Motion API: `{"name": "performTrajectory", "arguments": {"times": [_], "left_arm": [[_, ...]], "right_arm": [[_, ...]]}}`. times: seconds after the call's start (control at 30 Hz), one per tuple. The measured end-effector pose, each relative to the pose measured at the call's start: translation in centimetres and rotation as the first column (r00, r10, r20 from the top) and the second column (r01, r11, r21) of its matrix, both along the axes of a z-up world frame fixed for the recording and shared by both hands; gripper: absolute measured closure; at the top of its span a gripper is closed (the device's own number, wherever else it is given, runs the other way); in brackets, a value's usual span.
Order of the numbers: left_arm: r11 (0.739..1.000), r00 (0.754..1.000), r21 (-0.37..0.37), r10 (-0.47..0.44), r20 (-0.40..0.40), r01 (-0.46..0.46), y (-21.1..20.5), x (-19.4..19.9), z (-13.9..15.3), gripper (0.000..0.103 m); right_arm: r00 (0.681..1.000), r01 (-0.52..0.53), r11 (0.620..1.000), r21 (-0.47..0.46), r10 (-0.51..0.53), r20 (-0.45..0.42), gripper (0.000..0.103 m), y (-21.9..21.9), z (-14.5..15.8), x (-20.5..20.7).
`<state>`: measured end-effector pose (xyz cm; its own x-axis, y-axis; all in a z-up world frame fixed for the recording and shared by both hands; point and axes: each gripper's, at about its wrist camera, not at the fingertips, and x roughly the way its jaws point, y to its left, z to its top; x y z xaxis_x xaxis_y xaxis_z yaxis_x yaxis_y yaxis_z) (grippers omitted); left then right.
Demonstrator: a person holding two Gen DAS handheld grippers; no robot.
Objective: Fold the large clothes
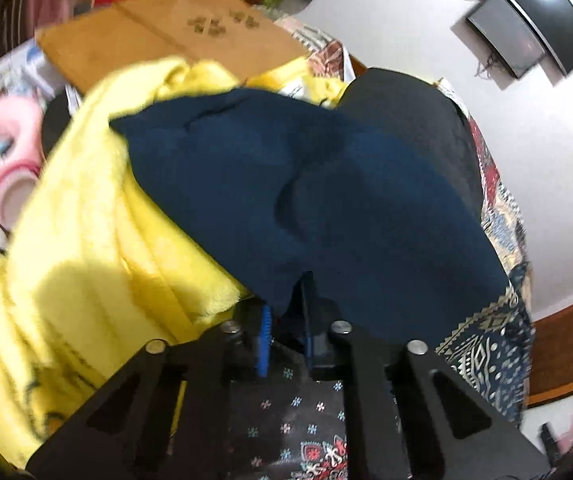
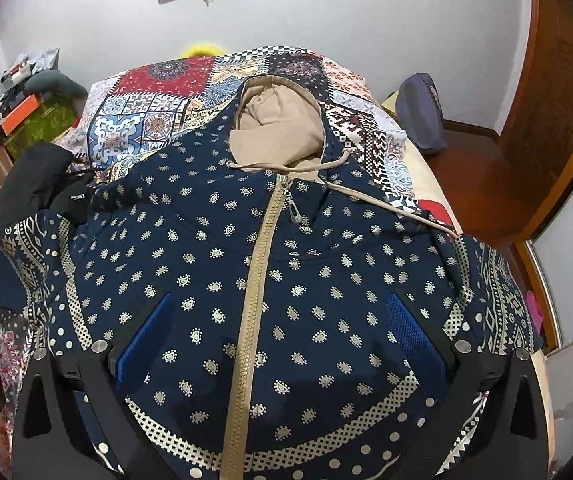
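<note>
A navy paisley-print hoodie (image 2: 214, 264) with a beige zipper (image 2: 258, 264) and beige hood lining (image 2: 278, 128) lies face up on the bed. My right gripper (image 2: 282, 320) hovers just above its chest, jaws wide open, blue pads (image 2: 406, 328) on either side of the zipper. In the left wrist view, my left gripper (image 1: 286, 312) is shut on a fold of plain navy fabric (image 1: 306, 184), the hoodie's inner side, which drapes over the fingers and hides the tips.
A yellow fleece blanket (image 1: 94, 208) lies left of the held fabric. A cardboard box (image 1: 166, 32) stands behind it. A black garment (image 2: 34, 184) lies at the hoodie's left. The patchwork bedspread (image 2: 146, 100) covers the bed. A purple backpack (image 2: 422, 116) stands by the wall.
</note>
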<state>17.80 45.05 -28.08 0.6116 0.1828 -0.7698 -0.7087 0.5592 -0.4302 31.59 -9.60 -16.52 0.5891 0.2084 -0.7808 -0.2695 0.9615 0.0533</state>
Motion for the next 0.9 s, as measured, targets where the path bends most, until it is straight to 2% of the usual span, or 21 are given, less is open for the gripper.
{"name": "performTrajectory", "arguments": {"times": [0.07,0.13,0.2,0.37,0.5,0.7,0.9], "left_arm": [[0.997,1.0,0.073,-0.013,-0.015,0.014,-0.8,0.0,1.6,0.099],[0.987,1.0,0.158,-0.017,-0.018,0.02,-1.9,-0.1,3.8,0.099],[0.973,0.999,0.228,-0.031,0.008,0.028,-3.2,-0.3,6.6,0.099],[0.947,0.99,0.317,-0.089,0.109,0.05,-6.4,1.2,13.3,0.099],[0.905,0.966,0.411,-0.194,0.171,0.109,-10.4,2.9,18.6,0.1],[0.83,0.907,0.511,-0.37,0.202,0.225,-18.4,8.3,23.8,0.101],[0.756,0.814,0.531,-0.548,0.192,0.383,-27.6,14.2,24.8,0.101]], "right_arm": [[1.0,0.001,1.0,0.005,-0.001,0.006,0.0,-0.3,0.4,-0.2],[1.0,0.003,1.0,0.008,-0.003,0.009,0.0,-0.6,0.9,-0.4],[1.0,0.002,1.0,0.014,-0.002,0.015,0.0,-0.9,1.3,-0.7],[0.999,-0.014,1.0,0.017,0.013,0.045,0.0,-1.7,2.4,-1.4],[0.998,-0.021,1.0,0.019,0.02,0.065,0.0,-2.4,3.1,-1.6],[0.996,-0.019,0.999,0.043,0.015,0.088,0.0,-4.2,3.7,-1.8],[0.997,0.012,0.997,0.074,-0.018,0.081,0.0,-6.7,3.8,-1.3]]}}
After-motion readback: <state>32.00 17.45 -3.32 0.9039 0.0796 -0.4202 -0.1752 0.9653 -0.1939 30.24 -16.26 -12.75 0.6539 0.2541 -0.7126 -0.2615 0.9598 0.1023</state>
